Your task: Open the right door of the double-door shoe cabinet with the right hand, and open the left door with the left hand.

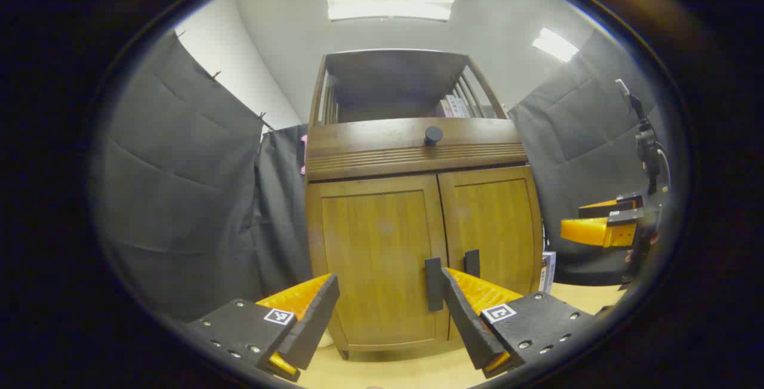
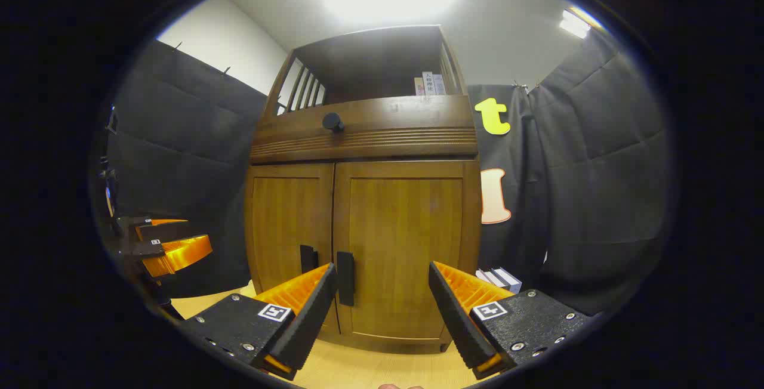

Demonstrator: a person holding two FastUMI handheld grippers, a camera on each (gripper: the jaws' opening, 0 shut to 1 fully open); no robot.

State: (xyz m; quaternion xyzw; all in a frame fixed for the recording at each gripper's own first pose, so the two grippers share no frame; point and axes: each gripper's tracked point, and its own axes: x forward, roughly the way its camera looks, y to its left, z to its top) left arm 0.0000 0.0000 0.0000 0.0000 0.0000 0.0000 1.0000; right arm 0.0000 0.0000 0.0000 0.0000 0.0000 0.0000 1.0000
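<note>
The wooden shoe cabinet stands in front of me with both doors closed. In the left gripper view, the left door (image 1: pixel 376 246) has a dark vertical handle (image 1: pixel 434 284), and the right door (image 1: pixel 492 228) has its own handle (image 1: pixel 472 262) just beside the centre seam. My left gripper (image 1: pixel 388 281) is open, a short way in front of the left door, its right finger close to that door's handle. In the right gripper view, my right gripper (image 2: pixel 382 272) is open before the right door (image 2: pixel 406 240), with its left finger beside the right door's handle (image 2: pixel 345 278). Neither gripper touches anything.
Above the doors is a drawer with a round dark knob (image 1: pixel 433 135) and an open shelf holding books (image 2: pixel 431 83). Small boxes (image 2: pixel 498 278) lie on the pale wood floor (image 1: pixel 406 368) at the cabinet's right. Black cloth walls close in both sides. A stand (image 1: pixel 647 138) rises far right.
</note>
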